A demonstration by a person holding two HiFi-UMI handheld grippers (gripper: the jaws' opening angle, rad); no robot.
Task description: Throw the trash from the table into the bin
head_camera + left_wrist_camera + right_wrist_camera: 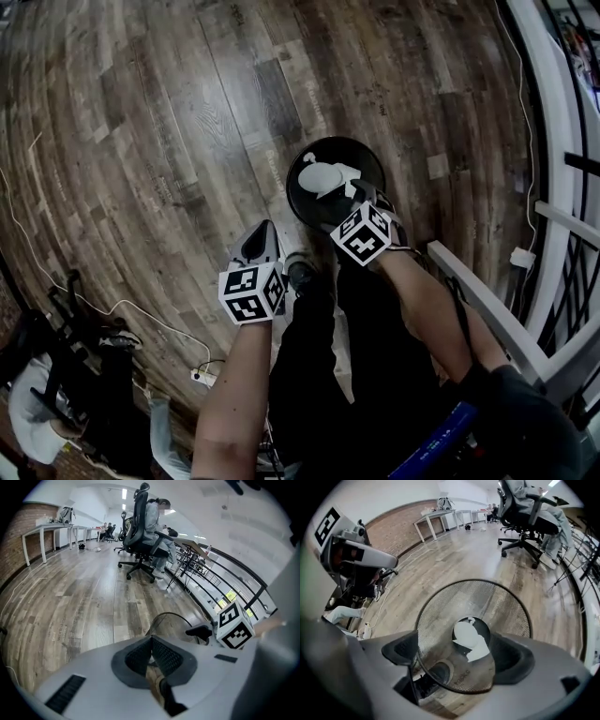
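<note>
- Leftward, left gripper [151,643] pinched together, empty, parked at 8 o'clock off the bin [302,169].
- Right gripper [457,654] spread wide over bin mouth, nothing between jaws.
- White trash [471,639] lying on bin floor, near centre.
- Worth checking pads for clinging scraps before lifting away.

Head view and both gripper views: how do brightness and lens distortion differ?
Head view: dim, floorboards bow strongly around the wire-mesh bin. Left gripper view: brightest, ceiling lamps glare, black corners. Right gripper view: heavy fisheye, yet the bin's mesh is sharp.
</note>
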